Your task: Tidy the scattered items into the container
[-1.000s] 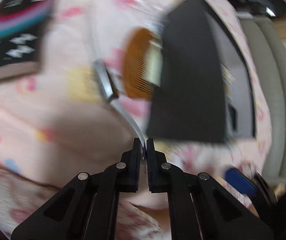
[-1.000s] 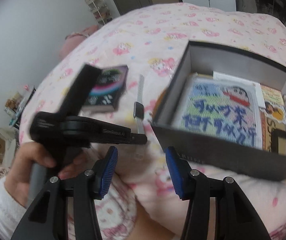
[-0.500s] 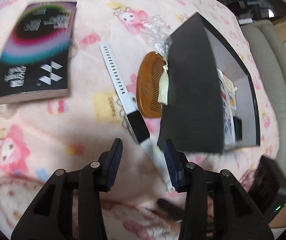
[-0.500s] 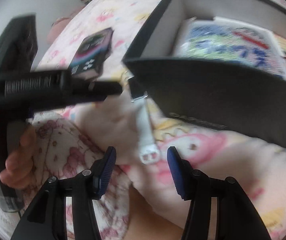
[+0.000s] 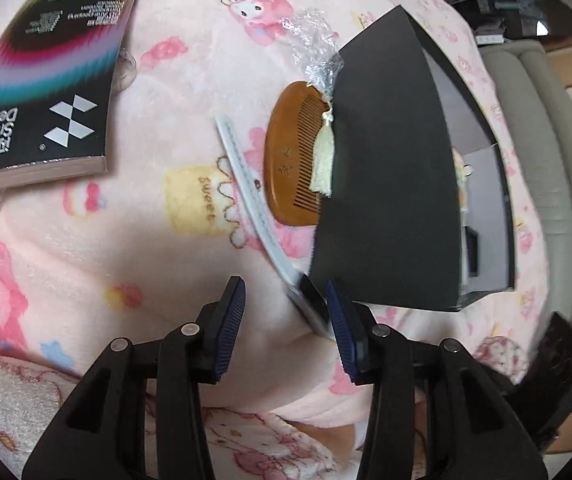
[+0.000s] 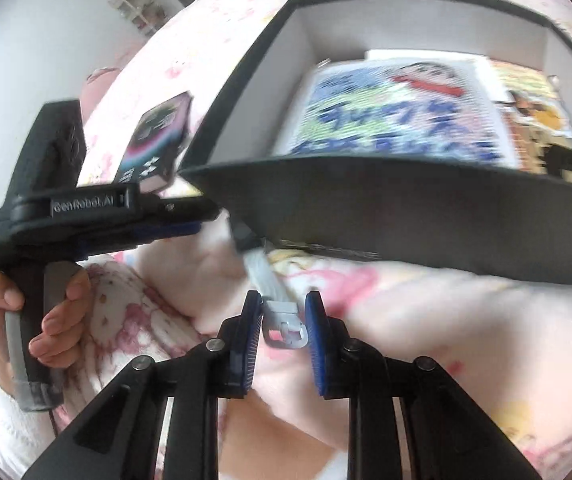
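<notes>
- My left gripper, clamped on the white-strapped smartwatch a second ago, has let it go; its jaws now stand apart, the watch's dark face just beside the right-hand pad.
- My right gripper has dropped to the strap's buckle end, and its jaws have just been closing; the buckle sits between the pads, which look to be touching it.
- The watch lies on the pink cartoon-print blanket, along the near outer wall of the black cardboard box.
- The step in hand, I judge, is picking up the watch. Next I need a firm grip, a lift over the wall, and a release inside.
- A brown wooden comb and a dark booklet still wait outside.
</notes>
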Demonstrator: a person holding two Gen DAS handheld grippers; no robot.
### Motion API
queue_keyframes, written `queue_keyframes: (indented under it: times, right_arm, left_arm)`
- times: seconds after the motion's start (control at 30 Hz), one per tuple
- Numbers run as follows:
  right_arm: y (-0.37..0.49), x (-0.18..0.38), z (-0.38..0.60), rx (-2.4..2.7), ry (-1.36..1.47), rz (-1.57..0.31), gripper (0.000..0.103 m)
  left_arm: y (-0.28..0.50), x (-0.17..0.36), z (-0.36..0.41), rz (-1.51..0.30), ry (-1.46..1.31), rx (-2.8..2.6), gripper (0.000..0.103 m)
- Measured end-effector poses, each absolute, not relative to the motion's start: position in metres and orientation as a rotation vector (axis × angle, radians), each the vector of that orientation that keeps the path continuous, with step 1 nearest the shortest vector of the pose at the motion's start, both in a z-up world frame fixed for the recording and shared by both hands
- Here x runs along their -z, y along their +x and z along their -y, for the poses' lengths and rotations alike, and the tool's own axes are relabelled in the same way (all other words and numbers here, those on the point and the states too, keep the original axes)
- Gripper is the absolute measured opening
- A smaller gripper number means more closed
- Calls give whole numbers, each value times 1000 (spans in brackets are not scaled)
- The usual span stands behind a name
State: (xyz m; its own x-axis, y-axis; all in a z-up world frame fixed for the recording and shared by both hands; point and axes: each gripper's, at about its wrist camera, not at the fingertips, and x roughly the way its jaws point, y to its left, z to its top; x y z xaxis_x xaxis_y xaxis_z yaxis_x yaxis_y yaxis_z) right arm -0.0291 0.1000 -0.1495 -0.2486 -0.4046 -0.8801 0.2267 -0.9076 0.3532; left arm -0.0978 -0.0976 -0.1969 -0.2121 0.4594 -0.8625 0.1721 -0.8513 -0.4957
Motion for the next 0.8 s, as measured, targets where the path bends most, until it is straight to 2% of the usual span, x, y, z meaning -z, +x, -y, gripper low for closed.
queue_keyframes:
  times: [0.1, 0.13, 0.23, 0.33, 0.4, 0.5, 0.73, 0.8]
  right_arm:
    - [-24, 153, -111, 2358, 1728, 65, 19]
    - [-22, 155, -114, 2341, 1733, 87, 19]
    - [-15, 159, -122, 2217, 1745, 316, 20]
    - [-7, 157, -115, 2139, 1716, 382, 24]
    - [-14, 160, -108, 2093, 1716, 377, 26]
    - [-18, 176, -88, 2024, 1790, 346, 29]
    - [-23, 178, -88, 2125, 1816, 380, 29]
    - [-22, 168, -96, 2230, 1786, 356, 29]
  left_arm:
    - [-98, 196, 96, 723, -1845, -2249, 42]
    - [-99, 196, 96, 732, -1842, -2255, 42]
    - [-104, 204, 98, 814, -1850, -2231, 42]
    - [-111, 216, 94, 859, -1871, -2153, 41]
    - [-114, 220, 89, 872, -1860, -2080, 17]
    - [-110, 218, 85, 848, -1851, -2050, 7]
    - [-77, 201, 83, 735, -1847, -2105, 7]
    - [-65, 199, 76, 653, -1858, -2114, 13]
